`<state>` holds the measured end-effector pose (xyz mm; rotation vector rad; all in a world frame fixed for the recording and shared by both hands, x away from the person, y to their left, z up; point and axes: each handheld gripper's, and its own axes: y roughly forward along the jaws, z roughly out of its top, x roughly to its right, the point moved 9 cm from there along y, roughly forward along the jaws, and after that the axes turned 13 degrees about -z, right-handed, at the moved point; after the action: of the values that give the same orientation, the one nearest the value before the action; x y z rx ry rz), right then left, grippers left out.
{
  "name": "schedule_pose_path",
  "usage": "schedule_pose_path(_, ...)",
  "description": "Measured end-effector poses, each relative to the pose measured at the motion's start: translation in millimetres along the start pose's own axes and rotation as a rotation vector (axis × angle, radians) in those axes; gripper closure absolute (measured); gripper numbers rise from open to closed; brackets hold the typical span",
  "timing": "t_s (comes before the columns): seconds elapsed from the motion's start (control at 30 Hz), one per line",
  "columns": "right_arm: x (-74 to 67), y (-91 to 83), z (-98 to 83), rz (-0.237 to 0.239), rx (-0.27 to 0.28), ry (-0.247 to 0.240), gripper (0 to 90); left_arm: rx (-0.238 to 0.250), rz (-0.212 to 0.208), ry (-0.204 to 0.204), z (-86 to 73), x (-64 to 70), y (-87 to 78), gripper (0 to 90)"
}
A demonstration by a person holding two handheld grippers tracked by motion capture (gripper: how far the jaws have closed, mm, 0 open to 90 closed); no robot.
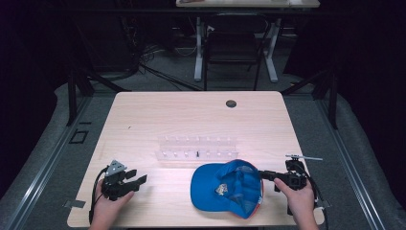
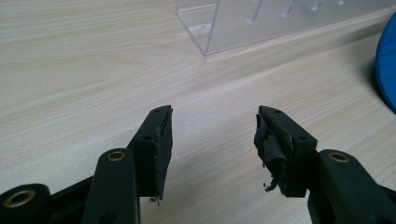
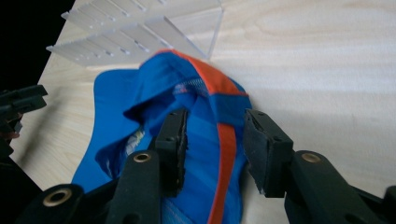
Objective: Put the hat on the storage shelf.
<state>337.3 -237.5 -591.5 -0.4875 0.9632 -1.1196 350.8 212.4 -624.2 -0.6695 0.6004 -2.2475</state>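
- Right gripper (image 3: 214, 135): your jaws straddle the cap's (image 1: 225, 187) back edge, released, pads clear.
- Left gripper (image 2: 212, 135): spread wide over bare table (image 2: 70, 70).

Cap (image 1: 229, 189) on the table (image 1: 143, 120) near its front edge; rack (image 1: 197, 148) just behind it; left gripper (image 1: 136, 182) well left, right gripper (image 1: 263, 175) at the cap's right edge.

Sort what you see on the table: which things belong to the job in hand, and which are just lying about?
In the job: blue cap; right gripper, jaws open astride its back edge.
Lying about: clear plastic rack; left gripper, open over bare table.
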Motion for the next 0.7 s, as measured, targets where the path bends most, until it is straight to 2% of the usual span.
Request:
schedule_pose_path(0.1, 3.4, -0.9, -8.0, 0.005, -0.015, 0.016, 57.5, -0.003, -0.001, 0.002, 0.1, 0.6, 0.6, 46.5)
schedule_pose_path(0.13, 4.1, -1.3, -12.7, 0.021, -0.027, 0.025, 56.6, -0.001, 0.0, 0.002, 0.3, 0.7, 0.9, 46.6)
schedule_pose_path(0.27, 2.4, -1.0, -20.2, 0.031, -0.053, 0.025, 56.4, -0.007, -0.001, 0.003, 0.3, 1.0, 0.5, 46.6)
schedule_pose_path(0.33, 1.8, -0.7, -22.3, 0.04, -0.067, 0.013, 56.4, -0.007, -0.001, 0.003, 0.3, 1.0, 0.4, 46.5)
schedule_pose_path(0.47, -0.6, 5.9, -28.0, 0.056, -0.092, 0.034, 56.4, 0.002, 0.003, 0.003, 0.9, 0.5, 0.4, 46.6)
schedule_pose_path(0.57, 0.3, 8.9, -30.8, 0.058, -0.11, 0.031, 56.5, 0.001, 0.003, 0.004, 0.9, 0.1, -0.1, 46.5)
schedule_pose_path(0.6, -1.3, 11.6, -32.3, 0.07, -0.121, 0.047, 56.6, 0.004, 0.002, 0.004, 1.1, 0.1, 0.0, 46.5)
schedule_pose_path(0.7, -2.9, 12.7, -34.0, 0.087, -0.138, 0.049, 57.2, 0.003, 0.003, 0.005, 1.3, 0.1, -0.4, 46.5)
